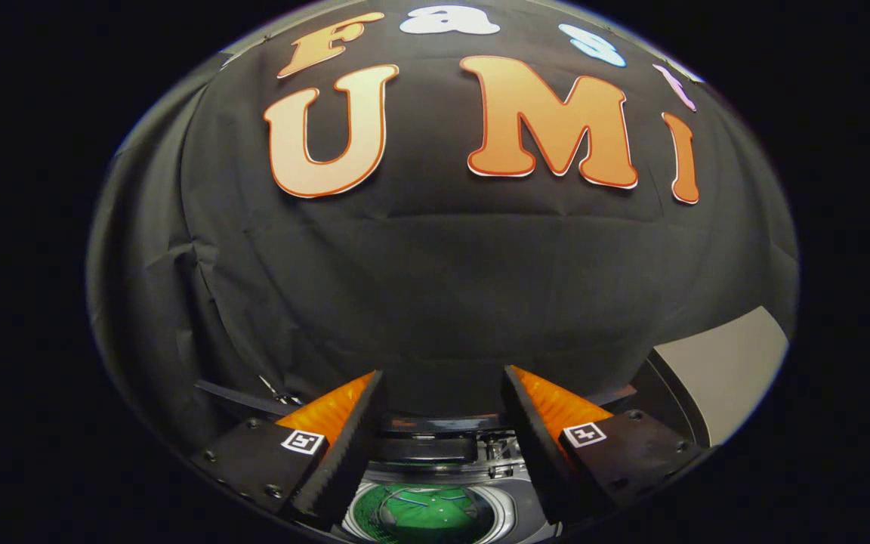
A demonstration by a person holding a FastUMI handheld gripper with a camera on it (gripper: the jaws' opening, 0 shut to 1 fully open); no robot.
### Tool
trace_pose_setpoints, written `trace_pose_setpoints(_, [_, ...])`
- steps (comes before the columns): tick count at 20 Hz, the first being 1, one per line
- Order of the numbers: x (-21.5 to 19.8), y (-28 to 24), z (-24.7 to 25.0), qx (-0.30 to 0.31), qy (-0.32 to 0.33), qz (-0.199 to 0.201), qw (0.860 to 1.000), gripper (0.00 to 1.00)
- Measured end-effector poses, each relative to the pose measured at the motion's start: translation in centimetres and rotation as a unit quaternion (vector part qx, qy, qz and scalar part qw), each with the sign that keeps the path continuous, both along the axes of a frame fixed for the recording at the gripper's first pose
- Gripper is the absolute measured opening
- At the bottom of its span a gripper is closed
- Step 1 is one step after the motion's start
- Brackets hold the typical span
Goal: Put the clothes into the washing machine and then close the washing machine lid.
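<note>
My gripper (442,372) hangs well above the washing machine (503,510) with its fingers spread apart and nothing between them. Below and between the fingers I see the machine's round drum opening, and a green garment (427,514) lies inside it. The machine's lid (424,446) stands raised at the back of the opening, seen edge-on as a dark band. The fingertips point at the black cloth wall beyond.
The black cloth booth wall (442,279) rises close behind the machine. A pale flat panel (722,370) shows off to the right of the right finger. A thin dark bar (239,397) runs to the left of the left finger.
</note>
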State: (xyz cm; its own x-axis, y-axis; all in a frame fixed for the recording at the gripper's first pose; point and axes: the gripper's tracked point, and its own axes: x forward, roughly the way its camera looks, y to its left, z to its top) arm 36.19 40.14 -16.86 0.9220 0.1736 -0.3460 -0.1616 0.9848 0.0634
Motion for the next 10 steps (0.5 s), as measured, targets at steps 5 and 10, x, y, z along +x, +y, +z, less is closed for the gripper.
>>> trace_pose_setpoints(5, [-4.1,-0.5,-0.6,0.002,-0.030,-0.001,1.000,0.99])
trace_pose_setpoints(10, [-6.6,-0.7,-1.2,0.006,-0.062,-0.001,0.998,0.98])
